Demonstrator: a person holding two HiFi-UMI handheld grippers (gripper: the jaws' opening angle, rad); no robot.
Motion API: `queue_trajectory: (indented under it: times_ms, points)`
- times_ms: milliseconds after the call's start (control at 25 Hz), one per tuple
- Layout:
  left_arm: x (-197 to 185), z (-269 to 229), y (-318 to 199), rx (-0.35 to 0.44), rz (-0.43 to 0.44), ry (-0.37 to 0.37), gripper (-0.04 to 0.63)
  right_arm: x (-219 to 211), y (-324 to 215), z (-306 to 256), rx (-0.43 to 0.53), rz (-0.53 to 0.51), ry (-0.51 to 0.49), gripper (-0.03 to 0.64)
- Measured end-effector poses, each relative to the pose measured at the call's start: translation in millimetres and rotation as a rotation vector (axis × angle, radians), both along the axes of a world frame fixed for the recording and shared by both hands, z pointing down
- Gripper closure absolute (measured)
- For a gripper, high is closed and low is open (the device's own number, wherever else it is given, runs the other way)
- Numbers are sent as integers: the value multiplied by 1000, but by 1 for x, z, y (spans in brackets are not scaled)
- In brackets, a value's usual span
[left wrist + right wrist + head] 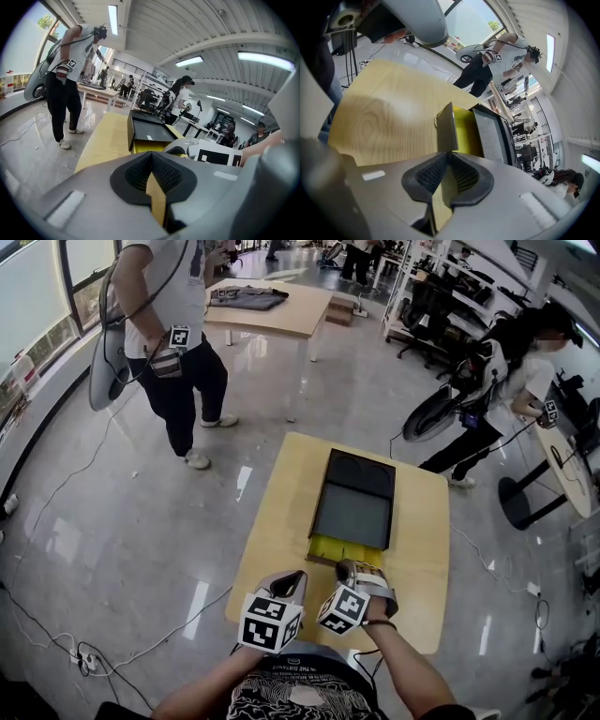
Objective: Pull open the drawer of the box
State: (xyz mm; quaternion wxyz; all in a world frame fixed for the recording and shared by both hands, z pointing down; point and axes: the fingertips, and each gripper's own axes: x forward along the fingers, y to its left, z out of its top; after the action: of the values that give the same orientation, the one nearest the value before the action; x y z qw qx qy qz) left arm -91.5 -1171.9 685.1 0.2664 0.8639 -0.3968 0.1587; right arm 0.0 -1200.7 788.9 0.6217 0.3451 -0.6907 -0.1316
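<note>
Box (353, 493) x1, drawer (345, 550) x1 part out | L tool (294, 577) closed, empty | R tool (345, 569) closed at drawer front

A flat, rectangular dark grey box (354, 495) lies on the light wooden table (281, 521), long axis running away from the person. Its top is a matte grey panel with a blacker band across the far end. Its drawer (345, 550), bright yellow inside with a dark grey front panel (446, 129), stands partly pulled out at the box's near end, a strip of yellow interior showing between the box's edge and the front panel. The front panel stands upright and square to the box; any contents of the drawer cannot be made out.
</note>
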Motion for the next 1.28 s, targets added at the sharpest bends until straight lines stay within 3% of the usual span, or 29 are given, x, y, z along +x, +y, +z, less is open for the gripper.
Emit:
queue_trajectory:
  times_ms: [200, 400, 560, 720, 1280]
  points:
    - [-13, 4, 84, 9, 10, -4, 583, -15, 87, 7, -3, -4, 5, 574]
    - [5, -43, 94, 6, 13, -9, 583, 2, 95, -39, -15, -1, 1, 574]
    - [17, -23, 190, 18, 20, -12, 583, 13, 193, -16, -11, 3, 0, 574]
    - [26, -29, 215, 20, 27, -15, 583, 23, 216, -24, -5, 18, -10, 574]
    - [-32, -32, 373, 28, 55, -16, 583, -39, 385, -22, -18, 26, 7, 574]
